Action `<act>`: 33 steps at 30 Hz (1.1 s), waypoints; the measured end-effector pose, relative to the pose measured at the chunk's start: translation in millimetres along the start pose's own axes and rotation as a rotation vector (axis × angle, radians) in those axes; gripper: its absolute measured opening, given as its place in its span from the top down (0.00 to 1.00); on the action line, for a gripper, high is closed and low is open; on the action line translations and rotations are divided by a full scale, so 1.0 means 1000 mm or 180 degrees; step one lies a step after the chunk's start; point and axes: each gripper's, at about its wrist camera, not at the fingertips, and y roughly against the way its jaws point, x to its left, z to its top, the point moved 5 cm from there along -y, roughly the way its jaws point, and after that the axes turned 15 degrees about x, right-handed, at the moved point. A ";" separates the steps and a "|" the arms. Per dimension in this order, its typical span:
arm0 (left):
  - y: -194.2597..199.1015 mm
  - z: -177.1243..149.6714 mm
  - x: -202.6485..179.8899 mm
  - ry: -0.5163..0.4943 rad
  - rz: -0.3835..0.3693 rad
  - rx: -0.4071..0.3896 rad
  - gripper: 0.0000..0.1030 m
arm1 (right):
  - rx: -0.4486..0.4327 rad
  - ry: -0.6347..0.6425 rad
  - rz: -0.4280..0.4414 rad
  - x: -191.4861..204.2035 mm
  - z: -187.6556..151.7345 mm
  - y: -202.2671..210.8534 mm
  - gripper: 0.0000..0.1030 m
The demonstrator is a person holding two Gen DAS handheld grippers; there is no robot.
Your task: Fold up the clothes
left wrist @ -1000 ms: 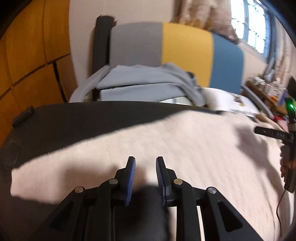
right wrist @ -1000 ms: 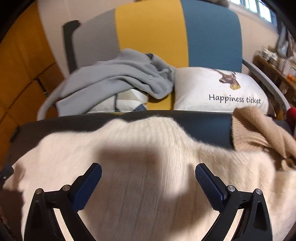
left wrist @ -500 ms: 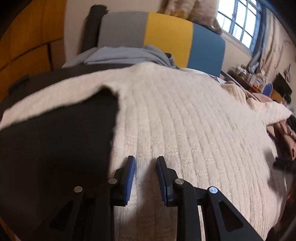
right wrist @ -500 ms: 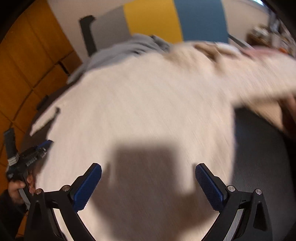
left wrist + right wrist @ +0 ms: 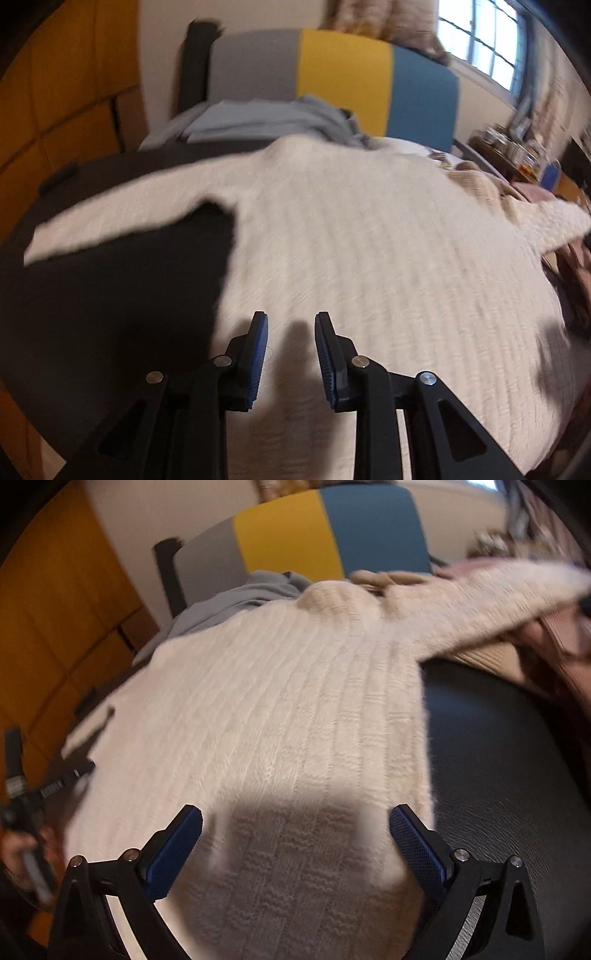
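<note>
A cream knitted sweater [image 5: 369,251] lies spread flat on a dark table [image 5: 110,295], one sleeve stretched left, the other to the right [image 5: 480,602]. My left gripper [image 5: 291,354] hovers over the sweater's lower left body, jaws a narrow gap apart, holding nothing. My right gripper [image 5: 295,842] is wide open above the sweater's hem [image 5: 295,886], near its right side edge, empty. The left gripper also shows at the left edge of the right wrist view [image 5: 48,786].
A chair with grey, yellow and blue back [image 5: 332,85] stands behind the table, with grey clothes [image 5: 266,122] on it. A beige and pinkish clothes pile [image 5: 535,653] lies at the table's right. Orange panelling [image 5: 55,609] is on the left.
Both cameras pulled back and tilted from the sweater's far edge to over its lower body. The sweater now lies fully spread, both sleeves out. Jaw openings are unchanged.
</note>
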 end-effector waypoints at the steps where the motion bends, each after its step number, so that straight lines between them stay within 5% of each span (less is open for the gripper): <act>1: 0.001 0.004 -0.008 -0.0093 0.0006 -0.0040 0.73 | -0.0047 -0.0089 0.0055 -0.005 0.004 0.010 0.01; 9: -0.026 0.032 -0.088 -0.0670 -0.0314 0.0039 0.71 | -0.0760 -0.0936 0.0070 -0.103 0.067 0.115 0.06; 11: -0.034 0.036 -0.111 -0.0873 -0.0325 0.0035 0.71 | -0.0905 -0.1133 -0.0061 -0.131 0.082 0.137 0.38; 13: -0.044 0.041 -0.133 -0.1028 -0.0407 0.0068 0.71 | -0.1048 -0.1339 -0.0116 -0.159 0.100 0.155 0.46; 21: -0.065 0.060 -0.173 -0.1091 -0.0700 0.0108 0.69 | -0.1415 -0.2120 -0.0437 -0.253 0.152 0.201 0.46; 31: -0.069 0.060 -0.177 -0.1050 -0.0699 0.0074 0.64 | -0.1332 -0.2645 -0.0726 -0.330 0.186 0.199 0.46; 33: -0.070 0.061 -0.175 -0.1028 -0.0736 0.0078 0.63 | -0.1239 -0.2569 -0.0977 -0.331 0.191 0.192 0.56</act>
